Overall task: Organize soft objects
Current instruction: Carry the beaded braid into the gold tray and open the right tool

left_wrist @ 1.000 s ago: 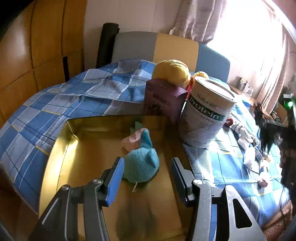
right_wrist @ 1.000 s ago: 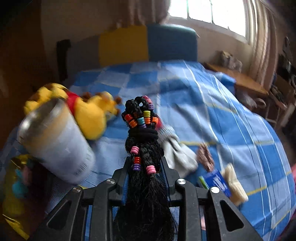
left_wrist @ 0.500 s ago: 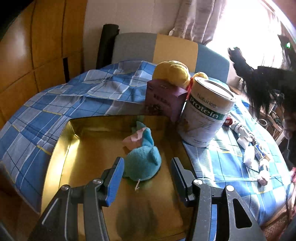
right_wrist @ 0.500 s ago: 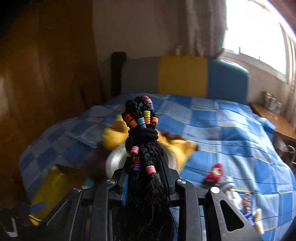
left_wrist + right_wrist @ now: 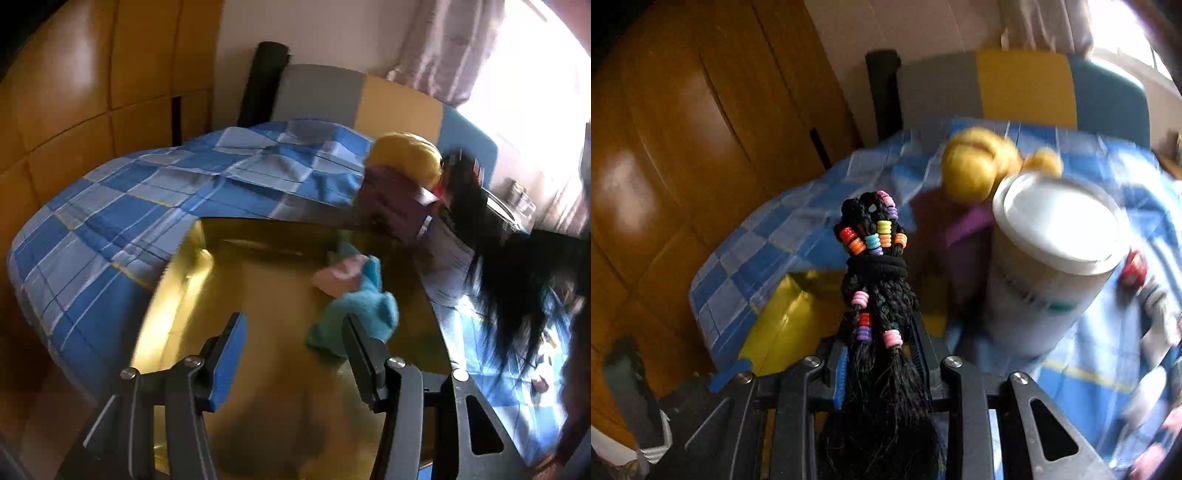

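Note:
A gold tray [image 5: 258, 288] lies on the bed with a blue plush toy [image 5: 362, 306] and a pink soft piece [image 5: 340, 275] in it. My left gripper [image 5: 291, 321] hovers open over the tray floor with nothing between its blue pads; the blue plush sits just beyond its right finger. My right gripper [image 5: 881, 343] is shut on a black braided hairpiece [image 5: 877, 291] with coloured beads. It holds the hairpiece above the tray's [image 5: 786, 314] near corner. In the left wrist view the hairpiece's [image 5: 517, 266] loose strands hang at the right, over the tray's edge.
A white protein can [image 5: 1049, 258] stands right of the tray, with a purple box [image 5: 391, 199] and a yellow plush [image 5: 406, 158] behind it. A blue checked blanket [image 5: 147, 206] covers the bed. Small toys [image 5: 1134, 266] lie further right. Wooden panelling [image 5: 74, 92] lines the left.
My right gripper has swung left with the hairpiece, from over the bed to beside the can and tray. My left gripper has shifted left, so the blue plush no longer lies between its fingers.

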`<move>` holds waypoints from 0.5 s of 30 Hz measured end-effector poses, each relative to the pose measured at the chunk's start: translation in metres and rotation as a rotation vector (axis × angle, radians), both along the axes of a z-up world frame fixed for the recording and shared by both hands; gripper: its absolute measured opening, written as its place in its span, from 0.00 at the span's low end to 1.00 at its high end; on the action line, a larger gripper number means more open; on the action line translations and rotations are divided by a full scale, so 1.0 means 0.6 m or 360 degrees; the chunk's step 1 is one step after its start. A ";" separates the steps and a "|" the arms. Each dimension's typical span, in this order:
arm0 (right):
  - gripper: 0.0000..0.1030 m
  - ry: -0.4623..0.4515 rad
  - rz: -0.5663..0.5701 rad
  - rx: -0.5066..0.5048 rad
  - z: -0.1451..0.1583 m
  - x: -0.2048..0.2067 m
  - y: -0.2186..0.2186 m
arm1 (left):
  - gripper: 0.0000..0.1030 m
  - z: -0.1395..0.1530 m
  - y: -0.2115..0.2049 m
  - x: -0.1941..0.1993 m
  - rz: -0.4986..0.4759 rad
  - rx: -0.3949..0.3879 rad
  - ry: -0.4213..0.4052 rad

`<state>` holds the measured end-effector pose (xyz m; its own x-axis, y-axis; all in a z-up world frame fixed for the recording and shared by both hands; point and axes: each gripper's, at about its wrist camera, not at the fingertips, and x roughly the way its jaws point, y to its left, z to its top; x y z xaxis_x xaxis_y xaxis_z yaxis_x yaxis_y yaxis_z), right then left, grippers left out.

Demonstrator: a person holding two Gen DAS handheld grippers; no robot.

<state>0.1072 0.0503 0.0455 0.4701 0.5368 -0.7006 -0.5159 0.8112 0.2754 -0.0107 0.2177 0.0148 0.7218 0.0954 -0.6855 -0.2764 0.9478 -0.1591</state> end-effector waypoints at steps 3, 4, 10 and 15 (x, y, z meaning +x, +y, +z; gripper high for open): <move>0.27 0.0112 -0.0027 -0.0049 -0.044 0.002 0.022 | 0.53 0.001 0.014 -0.004 0.0037 -0.0007 -0.0008; 0.30 0.0135 -0.0018 -0.0059 -0.056 0.001 0.026 | 0.53 0.001 0.018 -0.005 0.0046 -0.0010 -0.0009; 0.33 0.0241 -0.0059 -0.0142 -0.110 0.000 0.037 | 0.58 -0.006 0.023 -0.008 0.0062 -0.0019 0.0001; 0.38 0.0258 -0.0062 -0.0110 -0.116 -0.003 0.023 | 0.58 -0.007 0.019 -0.010 0.0052 -0.0020 0.0003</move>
<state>0.1052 0.0641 -0.0240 0.3675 0.4685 -0.8034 -0.4371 0.8495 0.2954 -0.0165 0.2291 0.0103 0.7170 0.1100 -0.6884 -0.3073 0.9362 -0.1706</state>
